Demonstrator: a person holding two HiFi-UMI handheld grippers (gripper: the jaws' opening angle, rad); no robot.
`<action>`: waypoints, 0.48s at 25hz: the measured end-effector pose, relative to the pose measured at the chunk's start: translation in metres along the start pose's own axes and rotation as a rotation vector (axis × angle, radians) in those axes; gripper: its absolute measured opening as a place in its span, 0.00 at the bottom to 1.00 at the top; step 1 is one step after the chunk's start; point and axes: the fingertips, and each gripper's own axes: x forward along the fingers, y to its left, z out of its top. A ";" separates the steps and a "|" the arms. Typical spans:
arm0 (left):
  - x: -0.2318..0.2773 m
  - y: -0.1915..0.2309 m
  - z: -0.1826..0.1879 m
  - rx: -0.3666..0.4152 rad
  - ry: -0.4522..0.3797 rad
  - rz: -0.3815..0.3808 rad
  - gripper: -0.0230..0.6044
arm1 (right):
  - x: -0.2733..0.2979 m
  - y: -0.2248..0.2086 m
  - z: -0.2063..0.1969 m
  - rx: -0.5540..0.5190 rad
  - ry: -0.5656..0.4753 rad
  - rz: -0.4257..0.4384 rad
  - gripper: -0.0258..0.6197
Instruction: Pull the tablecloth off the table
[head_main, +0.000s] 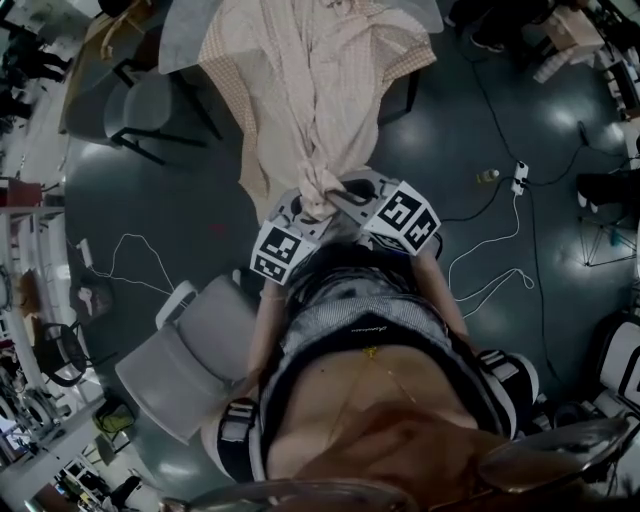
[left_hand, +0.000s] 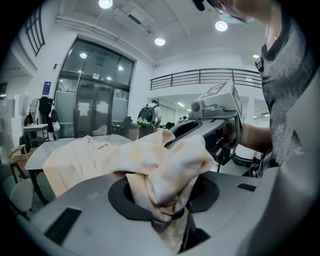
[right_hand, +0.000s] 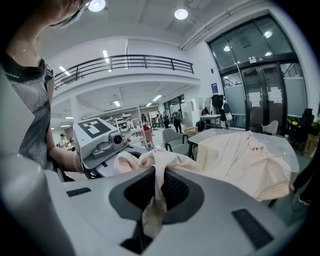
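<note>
i see a big open lab or work hall: a high white ceiling with round recessed lights (left_hand: 159, 41), a railed mezzanine (right_hand: 125, 62), tall glass doors (left_hand: 95, 95), grey chairs (head_main: 200, 350) on a dark floor (head_main: 180, 200), loose cables (head_main: 490, 265), a power strip (head_main: 520, 178), and people (right_hand: 176, 120) far back.

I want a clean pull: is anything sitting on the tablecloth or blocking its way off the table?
Nothing visible does. The tablecloth, bare of objects, runs from the table straight to the left claw and right claw, both shut on its bunched end.
</note>
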 end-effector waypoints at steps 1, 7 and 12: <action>0.001 -0.002 0.001 -0.001 -0.001 0.000 0.24 | -0.002 0.000 -0.001 0.000 0.000 0.001 0.15; 0.003 -0.014 -0.003 -0.008 0.002 0.004 0.24 | -0.010 0.005 -0.009 0.000 0.006 0.011 0.15; 0.004 -0.021 -0.004 -0.019 0.002 0.013 0.24 | -0.015 0.007 -0.014 -0.001 0.011 0.025 0.15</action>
